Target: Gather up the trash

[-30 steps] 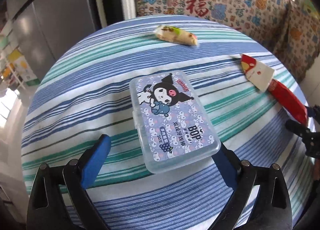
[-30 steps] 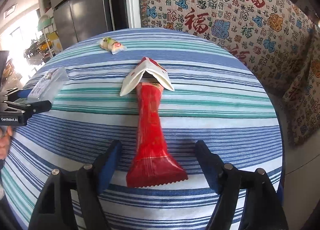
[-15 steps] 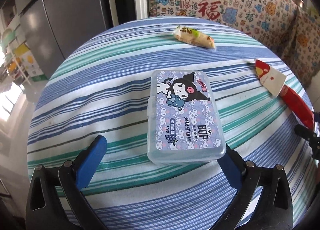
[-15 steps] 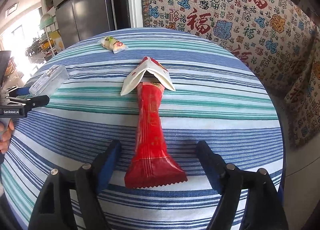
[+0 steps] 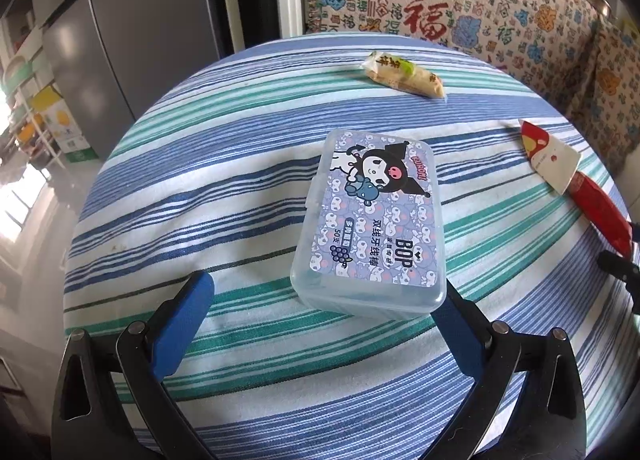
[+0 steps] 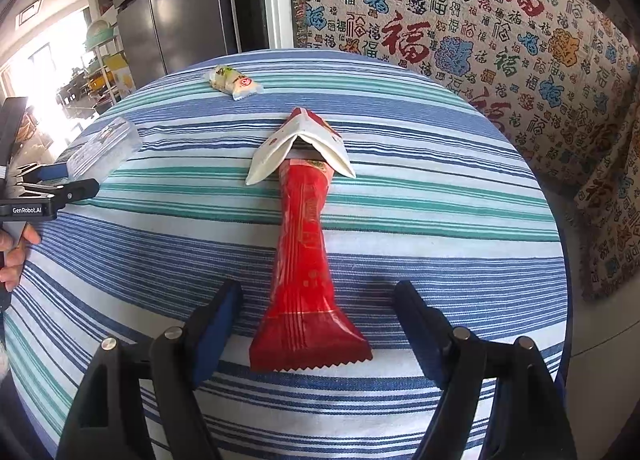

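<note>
Shift since earlier: left gripper point(image 5: 320, 320) swung sideways, plastic box point(image 5: 372, 219) now straighter between wide-open jaws, untouched.
Red wrapper point(image 6: 306, 260): flat on striped table point(image 6: 460, 219), lengthwise between right gripper point(image 6: 320, 320) jaws, spread, ready for pinch.
Snack packet point(image 6: 232, 81): far edge, waiting.

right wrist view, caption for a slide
Open right gripper straddles the tail of a red wrapper on a striped tablecloth.

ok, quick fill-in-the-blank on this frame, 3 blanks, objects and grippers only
1. The right gripper straddles a ____ snack wrapper, jaws open.
2. The wrapper's far end is tucked under a folded ____ paper sleeve.
3. The dental floss pick box lies in front of the ____ gripper.

Missing words: red; white; left
</note>
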